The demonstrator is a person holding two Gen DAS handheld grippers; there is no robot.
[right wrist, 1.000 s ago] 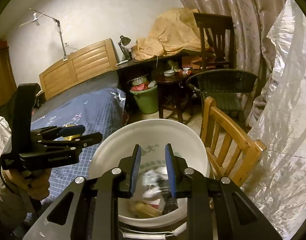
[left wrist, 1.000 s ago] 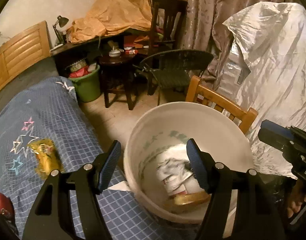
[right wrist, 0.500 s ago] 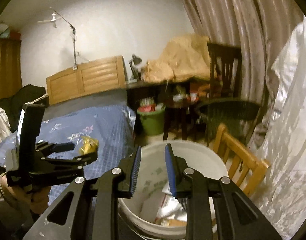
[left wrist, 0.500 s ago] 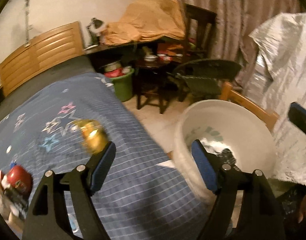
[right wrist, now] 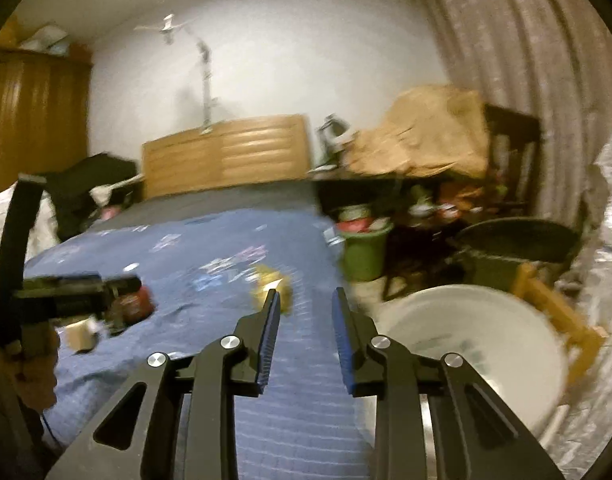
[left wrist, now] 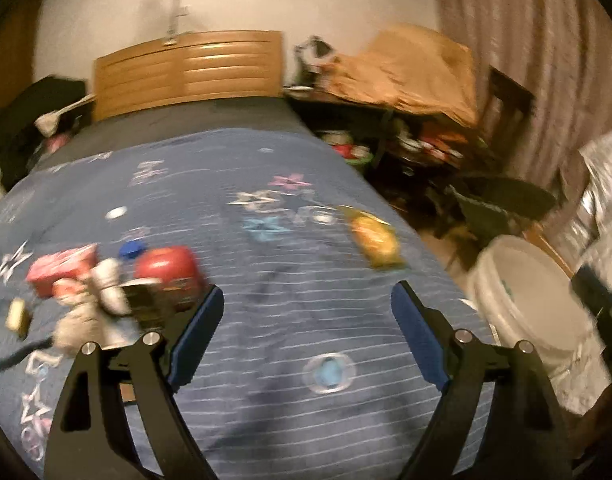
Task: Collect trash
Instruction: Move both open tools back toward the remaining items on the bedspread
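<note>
One white bucket [left wrist: 522, 308], one yellow wrapper [left wrist: 376, 240], two hand-held grippers

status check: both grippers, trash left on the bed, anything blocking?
Left gripper jaws just opened wide, empty. Right gripper jaws narrow, empty. Yellow wrapper and red clutter on bed. Nothing in the way.

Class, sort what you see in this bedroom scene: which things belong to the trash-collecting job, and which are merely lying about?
Belongs to the job:
- white bucket
- yellow wrapper on the bed
- red container and pink box
- left gripper, open and empty
- right gripper, empty

Just lying about:
- green bin
- wooden headboard
- orange cloth
- curtain
</note>
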